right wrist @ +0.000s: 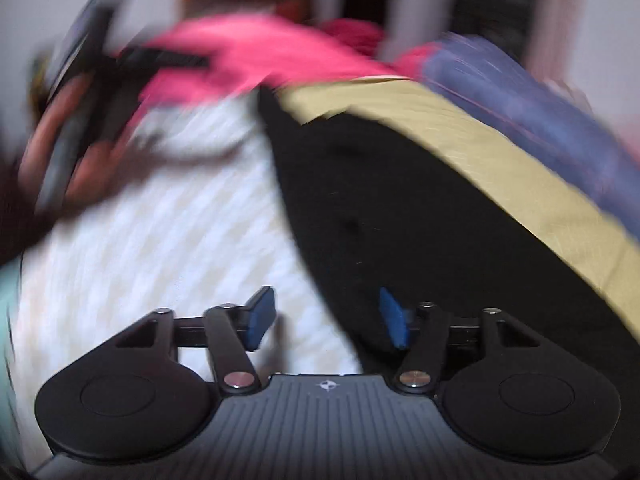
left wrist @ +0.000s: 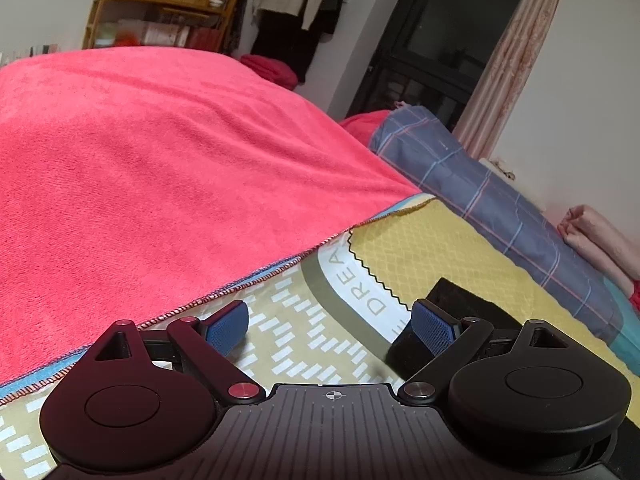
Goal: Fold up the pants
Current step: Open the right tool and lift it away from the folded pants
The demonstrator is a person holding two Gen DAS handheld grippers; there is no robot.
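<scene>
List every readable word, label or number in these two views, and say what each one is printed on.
"DREA", cut off by the pink towel: printed on the pale band of the bedsheet.
Boxes on the shelf: any print is too small to read.
Right wrist view: blurred, nothing readable.

Our left tool (left wrist: pixel 330 326) points forward and somewhat downward, its jaws spread wide, the blue pads (left wrist: pixel 227 327) well apart with nothing between them. Our right tool (right wrist: pixel 328 318) tilts more steeply down, its jaws parted too and pressing on nothing. In the blurred right wrist view our left hand (right wrist: pixel 70 152) shows at the far left, wrapped around the handle of its tool.
</scene>
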